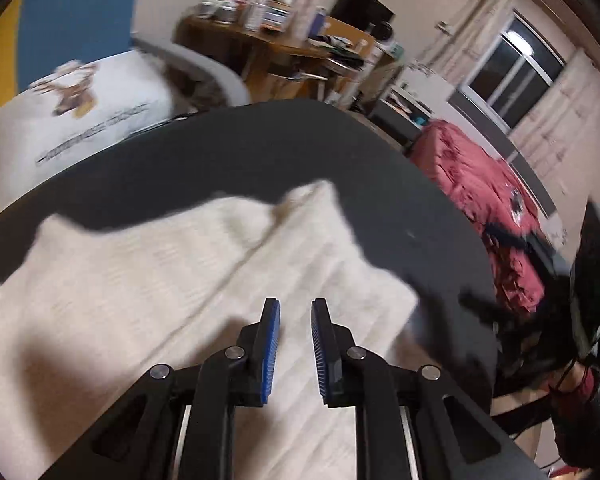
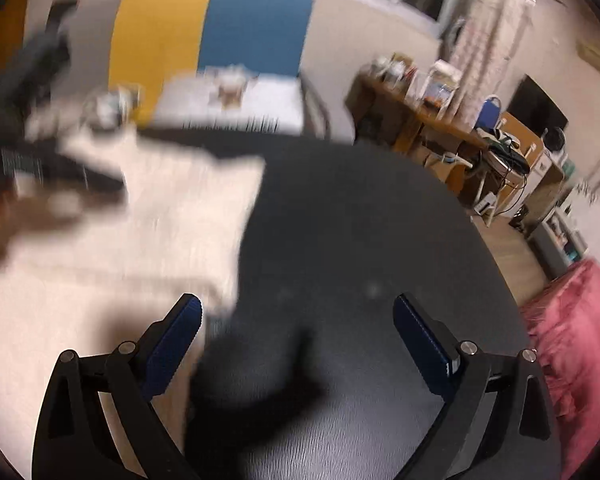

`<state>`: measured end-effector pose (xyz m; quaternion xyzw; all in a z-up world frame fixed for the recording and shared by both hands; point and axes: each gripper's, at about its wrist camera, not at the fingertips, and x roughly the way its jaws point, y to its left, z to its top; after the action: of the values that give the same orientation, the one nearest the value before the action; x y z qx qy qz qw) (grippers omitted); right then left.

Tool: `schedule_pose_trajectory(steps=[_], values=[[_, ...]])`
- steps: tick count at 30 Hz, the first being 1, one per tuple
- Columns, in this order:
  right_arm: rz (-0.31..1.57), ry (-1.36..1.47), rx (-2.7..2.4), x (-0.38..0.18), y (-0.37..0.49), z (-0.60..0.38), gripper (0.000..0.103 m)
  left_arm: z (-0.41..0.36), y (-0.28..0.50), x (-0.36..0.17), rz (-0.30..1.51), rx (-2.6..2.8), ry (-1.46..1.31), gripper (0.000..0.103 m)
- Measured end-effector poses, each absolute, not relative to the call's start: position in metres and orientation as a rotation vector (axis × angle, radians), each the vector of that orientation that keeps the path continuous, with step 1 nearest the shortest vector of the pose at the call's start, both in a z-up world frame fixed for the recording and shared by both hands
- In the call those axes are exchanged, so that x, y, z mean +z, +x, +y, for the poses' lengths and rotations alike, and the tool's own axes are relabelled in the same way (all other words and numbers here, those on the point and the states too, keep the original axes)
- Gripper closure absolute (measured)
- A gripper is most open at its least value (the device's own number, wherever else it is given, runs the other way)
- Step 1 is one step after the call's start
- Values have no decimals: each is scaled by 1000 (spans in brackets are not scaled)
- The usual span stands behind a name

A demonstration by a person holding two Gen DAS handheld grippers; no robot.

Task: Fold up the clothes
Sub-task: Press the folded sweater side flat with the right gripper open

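A cream ribbed garment (image 1: 160, 280) lies spread on the round dark table (image 1: 260, 144), with two corners sticking up at its far edge. My left gripper (image 1: 295, 308) hovers over the garment's near part, its blue pads a narrow gap apart with nothing between them. In the right wrist view my right gripper (image 2: 296, 308) is wide open above the bare table (image 2: 360, 220), its left finger by the right edge of the garment (image 2: 140, 232). Both views are motion-blurred. The other gripper shows as a dark blur at the right edge (image 1: 500, 312) and at the left (image 2: 60, 176).
A red blanket (image 1: 480, 200) is heaped beyond the table's right side. A white bed with a printed cover (image 1: 80, 112) stands behind the table. Further back is a cluttered wooden desk (image 1: 292, 40). A person's sleeve (image 1: 580, 400) is at the lower right.
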<state>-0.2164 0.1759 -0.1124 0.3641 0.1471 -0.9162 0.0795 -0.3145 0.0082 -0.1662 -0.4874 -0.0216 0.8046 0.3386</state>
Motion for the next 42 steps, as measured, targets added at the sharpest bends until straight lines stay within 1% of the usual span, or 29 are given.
schedule_pose_trajectory(steps=[2, 4, 6, 9, 10, 11, 13, 15, 16, 21, 24, 25, 26, 29, 31, 33, 36, 39, 42], values=[[509, 1032, -2750, -109, -232, 171, 5, 26, -312, -178, 65, 2063, -1343, 87], [560, 1053, -2713, -116, -251, 163, 5, 28, -307, -187, 123, 2057, -1354, 87], [598, 1112, -2581, -133, -263, 149, 5, 18, -305, -185, 92, 2068, -1351, 86], [804, 1267, -2268, -165, -251, 123, 5, 0, -316, -169, -10, 2121, -1316, 87], [826, 1253, -2277, -165, -242, 124, 5, -5, -323, -162, -53, 2135, -1293, 87], [804, 1245, -2286, -162, -237, 126, 5, -8, -331, -158, -102, 2133, -1285, 86], [619, 1241, -2301, -150, -235, 137, 5, -11, -355, -149, -209, 2102, -1280, 81], [414, 1242, -2286, -141, -236, 147, 5, -10, -378, -151, -278, 2017, -1322, 80], [272, 1259, -2229, -141, -241, 153, 5, -7, -387, -153, -294, 1984, -1349, 79], [-387, 1287, -1880, -144, -267, 183, 5, 19, -408, -164, -275, 1824, -1447, 79], [-786, 1261, -1655, -164, -274, 205, 5, 26, -407, -162, -226, 1843, -1426, 79], [-895, 1241, -1596, -170, -275, 211, 5, 24, -406, -161, -236, 1849, -1425, 79], [-971, 1217, -1578, -175, -273, 214, 5, 16, -406, -162, -284, 1849, -1433, 79], [-1097, 1198, -1593, -188, -275, 213, 5, -26, -389, -152, -407, 1913, -1387, 79], [-1145, 1205, -1626, -195, -277, 209, 5, -74, -361, -141, -515, 1968, -1352, 78], [-1109, 1251, -1703, -195, -279, 197, 5, -134, -333, -135, -625, 2031, -1329, 78], [-1079, 1235, -1760, -190, -281, 182, 5, -229, -277, -136, -812, 2131, -1347, 74], [-1075, 1261, -1798, -192, -284, 169, 5, -292, -226, -157, -948, 2200, -1446, 74], [-1074, 1276, -1842, -192, -281, 166, 5, -328, -185, -182, -1082, 2203, -1492, 73]])
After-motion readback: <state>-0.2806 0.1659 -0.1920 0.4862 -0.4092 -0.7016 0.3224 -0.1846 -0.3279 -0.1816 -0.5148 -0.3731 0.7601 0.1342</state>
